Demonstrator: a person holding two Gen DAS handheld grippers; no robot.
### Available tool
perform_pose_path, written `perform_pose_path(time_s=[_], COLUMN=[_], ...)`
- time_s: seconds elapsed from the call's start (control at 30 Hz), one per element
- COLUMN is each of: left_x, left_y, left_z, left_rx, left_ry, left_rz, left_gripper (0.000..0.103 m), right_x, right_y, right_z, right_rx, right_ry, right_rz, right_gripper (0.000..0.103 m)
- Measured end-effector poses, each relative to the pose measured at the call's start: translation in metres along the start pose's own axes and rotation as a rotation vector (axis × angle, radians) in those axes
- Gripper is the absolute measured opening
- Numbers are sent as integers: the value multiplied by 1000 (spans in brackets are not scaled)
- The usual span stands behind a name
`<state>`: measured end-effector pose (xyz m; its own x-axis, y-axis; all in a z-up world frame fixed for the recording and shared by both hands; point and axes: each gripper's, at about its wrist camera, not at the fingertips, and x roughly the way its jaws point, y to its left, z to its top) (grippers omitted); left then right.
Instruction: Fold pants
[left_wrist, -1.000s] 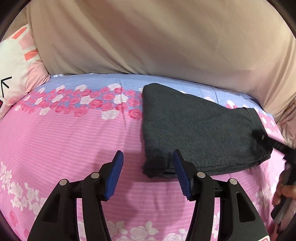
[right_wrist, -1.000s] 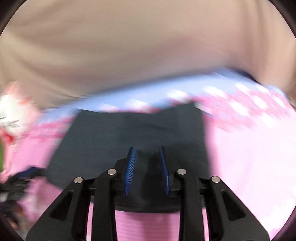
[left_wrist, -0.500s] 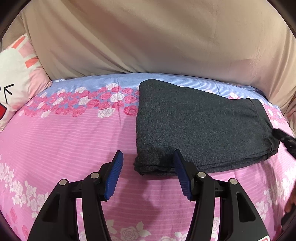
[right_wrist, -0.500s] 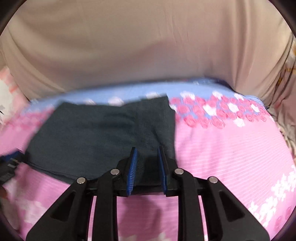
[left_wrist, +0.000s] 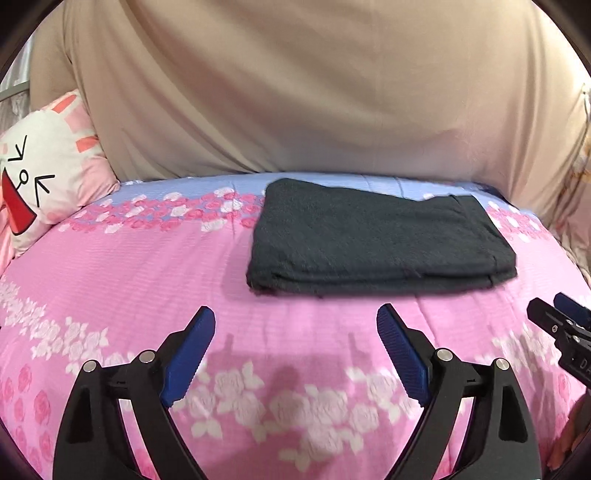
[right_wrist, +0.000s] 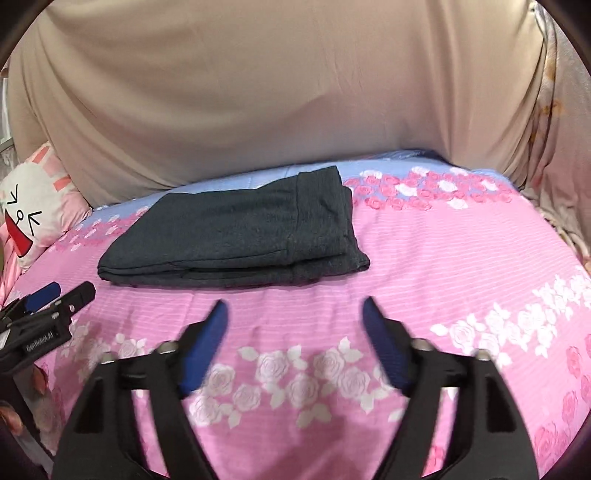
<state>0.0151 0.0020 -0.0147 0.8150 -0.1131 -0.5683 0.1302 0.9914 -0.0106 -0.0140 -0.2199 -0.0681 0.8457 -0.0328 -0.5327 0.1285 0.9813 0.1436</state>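
The pants (left_wrist: 380, 240) lie folded into a flat dark grey rectangle, layers stacked, on the far half of the bed, just short of the blue band of the bedspread (left_wrist: 129, 266). In your right camera the stacked edges show along the near side and at the right end. Nothing touches them: they sit alone on the pink, rose-printed cover, with a strip of bare cover between their near edge and both of your tools.

Your left gripper (left_wrist: 295, 325) hangs over the pink cover on the near side of the pants, its jaws spread wide. They have just been opening, and only bedspread shows between the blue pads (left_wrist: 186, 363). Your right gripper (right_wrist: 295, 314) is likewise set before the pants, its jaws also wide apart after just opening, with nothing between them; its fingers are a little blurred.

Each tool peeks into the other's view, so you have them side by side, well apart from the cloth. A bit of your hand shows at the bottom right edge of the left view.

Further out, a cartoon-face pillow (left_wrist: 44, 177) leans at the left end of the bed, and a beige sheet (left_wrist: 295, 92) hangs behind the bed.
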Motion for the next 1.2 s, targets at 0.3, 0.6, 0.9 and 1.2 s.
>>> perform_pose_path(time_s=[0.3, 0.6, 0.9, 1.2], left_x=[1, 0, -3, -1], left_y=[1, 7, -6, -4], left_z=[-4, -2, -1, 0], left_rx=[-24, -61, 6, -16], left_ry=[29, 3, -19, -11], left_rz=[60, 64, 51, 58], left_gripper=[87, 87, 87, 92], right_x=[-2, -4, -3, -4], right_y=[12, 10, 12, 13], right_z=[-7, -10, -9, -9], right_rx=[-27, -1, -13, -14], right_ry=[31, 34, 38, 35], right_rz=[-43, -62, -59, -50], right_gripper=[98, 98, 98, 98])
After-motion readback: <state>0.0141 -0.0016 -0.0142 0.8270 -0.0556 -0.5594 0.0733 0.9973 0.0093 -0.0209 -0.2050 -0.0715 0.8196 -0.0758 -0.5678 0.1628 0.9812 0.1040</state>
